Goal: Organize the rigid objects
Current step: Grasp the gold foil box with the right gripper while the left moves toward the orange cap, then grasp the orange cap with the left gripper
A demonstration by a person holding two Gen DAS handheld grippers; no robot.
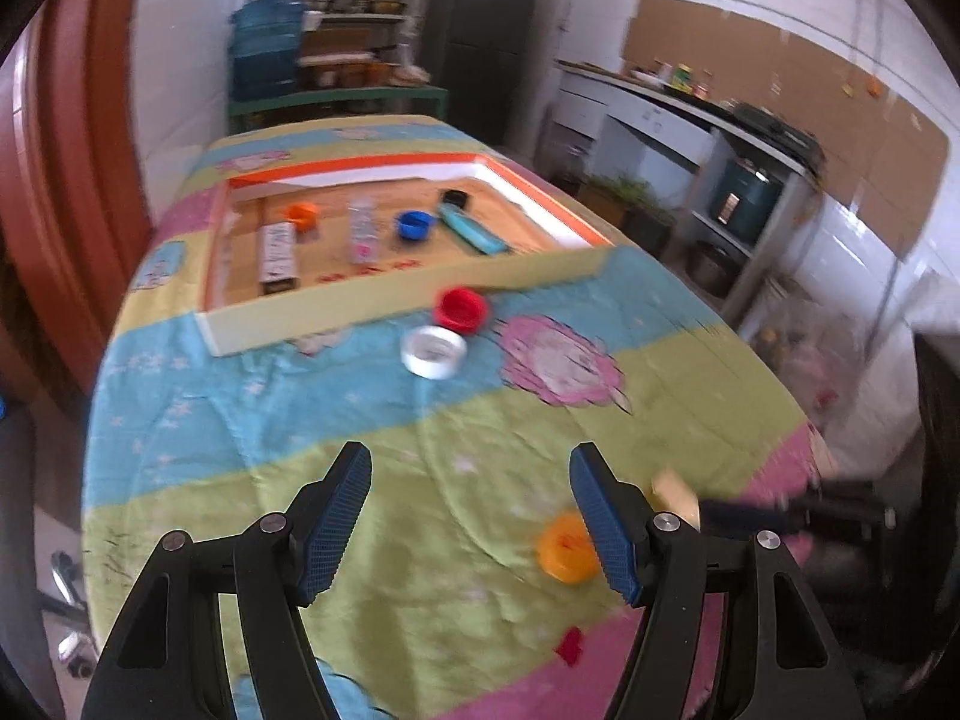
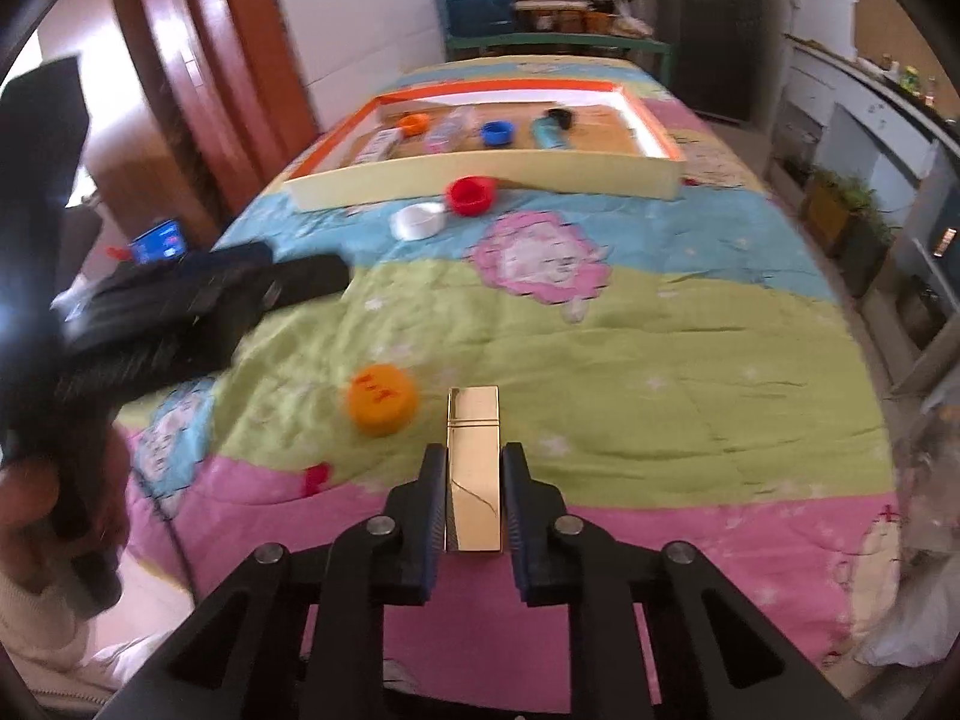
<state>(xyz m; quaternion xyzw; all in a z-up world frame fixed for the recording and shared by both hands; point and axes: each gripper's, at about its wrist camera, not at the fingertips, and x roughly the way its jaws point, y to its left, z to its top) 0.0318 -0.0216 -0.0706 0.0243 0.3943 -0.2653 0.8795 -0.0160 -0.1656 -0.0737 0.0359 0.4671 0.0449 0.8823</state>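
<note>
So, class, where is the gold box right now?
In the right wrist view, the gold box sits clamped in the right gripper, just right of the orange cap.

— Can you read any lettering here?
— None. The orange cap bears red marks, too blurred to read.
— And the boxes in the tray?
— Their labels are smeared too.

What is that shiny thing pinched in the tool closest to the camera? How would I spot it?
Start at the colourful quilted cloth covering the table, then come to its near pink stripe. There the right gripper is shut on a gold rectangular block, lying lengthways between the black fingers. Its mirror-like gold finish and boxy shape set it apart from the round orange cap just to its left.
</note>
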